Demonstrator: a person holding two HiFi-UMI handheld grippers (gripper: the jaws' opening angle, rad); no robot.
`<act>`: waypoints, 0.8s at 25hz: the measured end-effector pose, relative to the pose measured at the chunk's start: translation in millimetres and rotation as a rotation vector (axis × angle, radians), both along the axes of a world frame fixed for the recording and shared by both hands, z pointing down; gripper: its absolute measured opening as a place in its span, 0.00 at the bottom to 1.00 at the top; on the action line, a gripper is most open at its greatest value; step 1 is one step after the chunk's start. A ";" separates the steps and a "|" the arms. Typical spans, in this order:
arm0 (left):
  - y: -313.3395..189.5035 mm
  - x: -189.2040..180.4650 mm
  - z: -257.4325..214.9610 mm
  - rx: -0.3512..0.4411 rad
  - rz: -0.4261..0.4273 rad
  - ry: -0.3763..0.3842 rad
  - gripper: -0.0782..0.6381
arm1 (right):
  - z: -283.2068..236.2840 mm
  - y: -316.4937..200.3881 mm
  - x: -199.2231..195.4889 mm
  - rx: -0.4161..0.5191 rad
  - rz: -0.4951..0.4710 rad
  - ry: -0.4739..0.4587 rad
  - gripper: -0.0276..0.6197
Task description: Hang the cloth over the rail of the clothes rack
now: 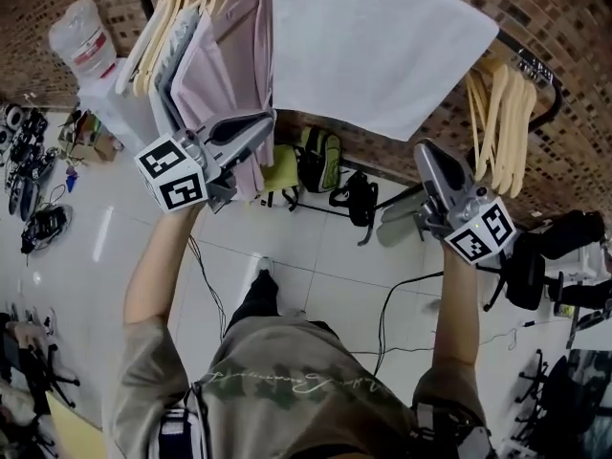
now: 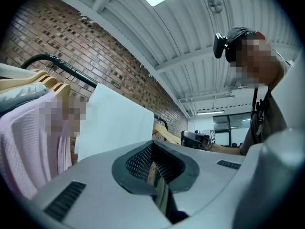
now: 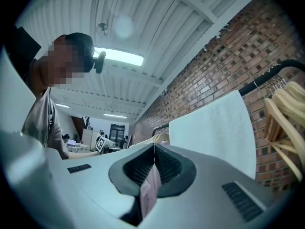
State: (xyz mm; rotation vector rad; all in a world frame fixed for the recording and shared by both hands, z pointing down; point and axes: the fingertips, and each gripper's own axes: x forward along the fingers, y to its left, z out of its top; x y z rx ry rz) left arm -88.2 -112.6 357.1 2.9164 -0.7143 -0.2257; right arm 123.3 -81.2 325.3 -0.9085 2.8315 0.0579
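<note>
Cloth (image 1: 382,41) draped over the middle of the rail (image 1: 556,96), hung garments (image 1: 225,75) just beside it toward the rail's left end, empty hangers (image 1: 502,122) bunched at the right end. Bags (image 1: 316,161) sit on the floor (image 1: 316,247) under the rail, a water bottle (image 1: 84,32) stands beyond the left end. Left gripper (image 1: 253,132) is in front of the garments, right gripper (image 1: 435,161) below the cloth's right corner, near the hangers.

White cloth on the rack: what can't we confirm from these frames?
- Rail under the white cloth: head view, cloth covers it; only its right end shows.
- Cloth's far side and top fold: head view, cut off by the top edge.
- Cloth's lower edge: left gripper view, hidden behind the left gripper; right gripper view, behind the right gripper.
</note>
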 end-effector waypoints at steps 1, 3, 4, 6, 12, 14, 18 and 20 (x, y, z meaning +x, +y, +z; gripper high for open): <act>7.2 1.5 0.9 -0.003 -0.011 -0.003 0.12 | 3.2 8.2 -1.3 0.005 -0.006 0.006 0.06; 24.6 4.7 3.1 -0.006 -0.027 -0.013 0.12 | 12.3 26.5 -1.4 0.030 -0.003 0.049 0.06; 34.0 5.7 4.7 -0.006 -0.031 -0.022 0.12 | 16.8 35.6 0.4 0.045 0.009 0.068 0.06; 50.8 5.1 7.4 -0.005 -0.032 -0.044 0.12 | 22.7 51.5 5.2 0.048 0.035 0.055 0.06; 84.8 -15.8 5.5 0.032 -0.034 -0.031 0.12 | 32.5 95.4 -14.9 0.040 0.069 0.024 0.06; 89.2 -19.9 3.6 0.055 -0.018 -0.044 0.12 | 36.6 105.2 -23.3 0.034 0.092 0.025 0.06; 96.6 -24.0 -8.6 0.117 0.033 -0.065 0.12 | 34.4 114.6 -35.7 0.041 0.121 0.036 0.06; 99.6 -26.9 -10.3 0.105 0.034 -0.059 0.12 | 29.9 121.1 -42.5 0.076 0.118 0.040 0.06</act>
